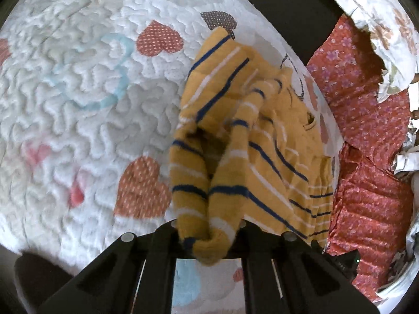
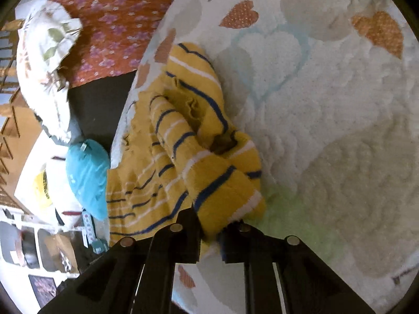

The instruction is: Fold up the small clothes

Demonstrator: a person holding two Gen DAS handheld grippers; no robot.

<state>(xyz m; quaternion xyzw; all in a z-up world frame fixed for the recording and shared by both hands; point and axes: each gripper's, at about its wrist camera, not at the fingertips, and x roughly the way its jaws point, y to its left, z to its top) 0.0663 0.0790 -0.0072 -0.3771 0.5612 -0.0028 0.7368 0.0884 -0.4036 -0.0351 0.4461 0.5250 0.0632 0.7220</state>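
A small mustard-yellow garment [image 1: 235, 141] with navy and white stripes lies bunched near the edge of a white quilted mat [image 1: 78, 104] printed with hearts. My left gripper [image 1: 208, 238] is shut on a folded bunch of its fabric, which hangs over the jaws. In the right wrist view the same garment [image 2: 188, 141] is crumpled along the mat's edge [image 2: 327, 130], and my right gripper [image 2: 210, 231] is shut on another thick fold of it. Part of the garment droops over the mat's edge in both views.
Beyond the mat's edge lie a red floral cloth [image 1: 366, 130] and a white floral cloth [image 1: 379, 13]. The right wrist view shows a teal cushion [image 2: 87, 175], the white floral cloth [image 2: 44, 60] and shelves [image 2: 31, 248] at the left.
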